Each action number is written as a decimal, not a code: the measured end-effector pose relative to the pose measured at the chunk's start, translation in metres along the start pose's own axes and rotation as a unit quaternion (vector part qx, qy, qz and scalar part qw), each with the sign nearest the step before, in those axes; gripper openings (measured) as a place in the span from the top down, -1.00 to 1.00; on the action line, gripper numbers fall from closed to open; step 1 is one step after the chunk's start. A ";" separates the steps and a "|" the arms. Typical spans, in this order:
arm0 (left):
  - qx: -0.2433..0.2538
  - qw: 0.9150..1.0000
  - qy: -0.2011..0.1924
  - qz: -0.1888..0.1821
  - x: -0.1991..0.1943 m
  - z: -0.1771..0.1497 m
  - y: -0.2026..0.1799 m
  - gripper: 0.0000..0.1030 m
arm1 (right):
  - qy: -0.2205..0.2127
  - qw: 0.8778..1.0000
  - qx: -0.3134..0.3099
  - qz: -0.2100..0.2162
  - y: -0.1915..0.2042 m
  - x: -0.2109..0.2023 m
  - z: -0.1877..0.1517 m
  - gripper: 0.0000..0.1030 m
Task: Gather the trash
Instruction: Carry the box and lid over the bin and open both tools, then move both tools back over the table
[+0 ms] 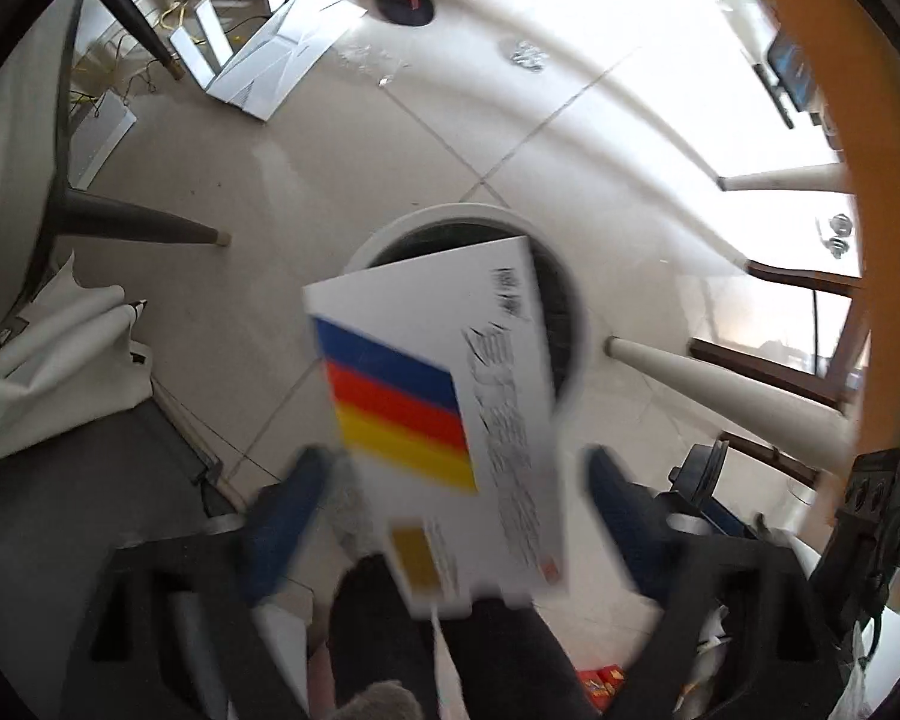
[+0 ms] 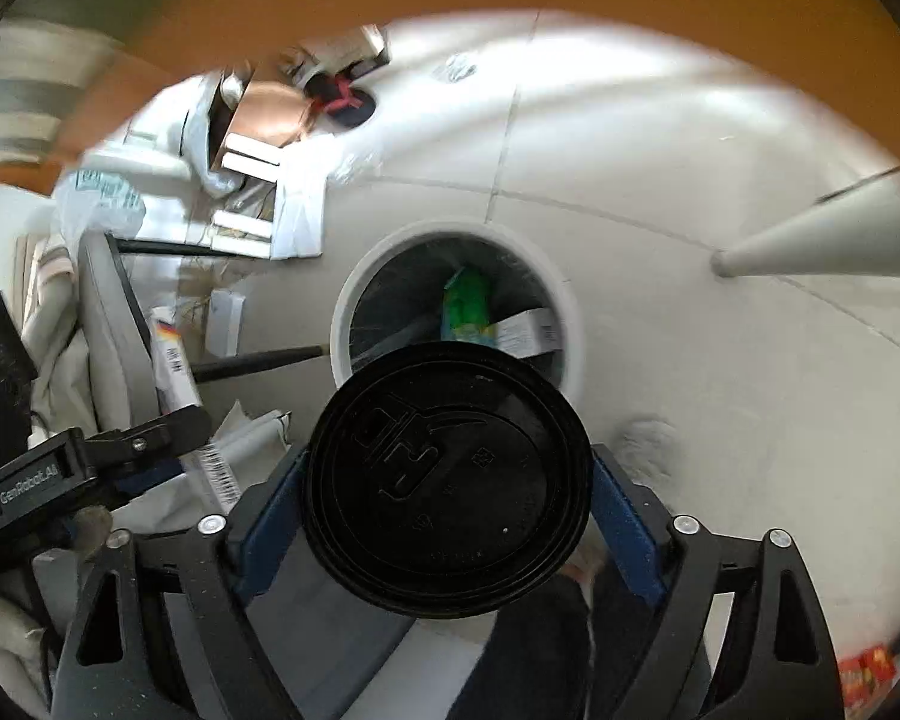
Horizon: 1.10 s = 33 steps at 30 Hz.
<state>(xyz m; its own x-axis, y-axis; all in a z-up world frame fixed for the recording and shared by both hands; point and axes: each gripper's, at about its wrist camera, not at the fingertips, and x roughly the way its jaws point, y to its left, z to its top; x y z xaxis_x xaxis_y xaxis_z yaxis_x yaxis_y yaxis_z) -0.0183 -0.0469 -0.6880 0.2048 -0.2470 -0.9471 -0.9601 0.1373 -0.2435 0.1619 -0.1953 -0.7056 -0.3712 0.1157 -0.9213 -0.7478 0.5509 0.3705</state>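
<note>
Pale floor tiles (image 1: pixel 390 168) fill both views, littered at the far edge with flattened cardboard and papers, and a round white trash bin (image 2: pixel 573 324) with a dark liner stands in the middle of them. From the left wrist camera a white carton (image 1: pixel 444 420) with blue, red and yellow stripes sits blurred between the spread fingers of the left gripper (image 1: pixel 456 468); neither blue pad seems to touch it, so it looks already let go and dropping, its far corner over the bin (image 1: pixel 576 324) mouth. The right gripper (image 2: pixel 447 477) pinches a black plastic cup lid (image 2: pixel 447 477) by its rim, held flat-on to the camera just short of the bin, where a green packet (image 2: pixel 465 303) and a white label already lie. My judgement is that the step in hand is dropping both pieces in. To do it well, the left gripper should stay open and steady above the mouth until the carton clears, since its long side could catch the rim and tip outward. The lid should be carried fully over the opening, clear of the left gripper, before the fingers part, as a light disc may glide sideways.
</note>
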 end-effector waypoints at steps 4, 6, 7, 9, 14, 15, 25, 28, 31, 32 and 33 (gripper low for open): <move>-0.006 0.998 -0.028 0.051 0.024 0.002 0.016 -1.00 | 0.001 1.000 -0.023 -0.015 -0.013 0.041 0.007 -0.99; 0.003 0.995 -0.057 0.082 0.028 -0.001 0.020 -1.00 | -0.001 0.999 -0.031 -0.033 -0.013 0.056 0.012 -0.99; 0.009 0.993 -0.069 0.096 0.028 -0.002 0.020 -1.00 | -0.001 0.998 -0.034 -0.044 -0.013 0.062 0.012 -0.99; 0.022 0.989 -0.082 0.122 0.030 -0.007 0.019 -1.00 | -0.001 0.997 -0.036 -0.067 -0.011 0.075 0.016 -0.99; 0.052 0.984 -0.074 0.152 0.034 -0.013 0.017 -1.00 | -0.002 0.992 -0.038 -0.118 -0.008 0.086 0.018 -0.99; 0.057 0.983 -0.073 0.157 0.033 -0.015 0.015 -1.00 | -0.004 0.991 -0.038 -0.125 -0.008 0.084 0.018 -0.99; 0.062 0.976 -0.087 0.187 0.001 -0.035 0.004 -1.00 | -0.016 0.985 -0.051 -0.162 0.000 0.043 0.011 -0.99; 0.065 0.976 -0.086 0.188 -0.014 -0.042 -0.002 -1.00 | -0.020 0.985 -0.055 -0.164 0.005 0.025 0.008 -0.99; 0.065 0.977 -0.079 0.187 -0.027 -0.050 -0.007 -1.00 | -0.021 0.985 -0.057 -0.163 0.011 0.006 0.003 -0.99; 0.064 0.978 -0.076 0.185 -0.033 -0.054 -0.009 -1.00 | -0.021 0.985 -0.058 -0.164 0.014 -0.001 0.002 -0.99; 0.064 0.978 -0.075 0.186 -0.038 -0.057 -0.011 -1.00 | -0.022 0.985 -0.058 -0.162 0.016 -0.009 0.000 -0.99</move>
<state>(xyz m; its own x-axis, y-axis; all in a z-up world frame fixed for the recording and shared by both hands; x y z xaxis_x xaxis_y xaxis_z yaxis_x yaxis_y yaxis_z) -0.0267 -0.0937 -0.6373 -0.1184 -0.0158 -0.9928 -0.9440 0.3118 0.1076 0.1528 -0.1876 -0.6917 -0.0800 -0.0134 -0.9967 -0.8822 0.4665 0.0646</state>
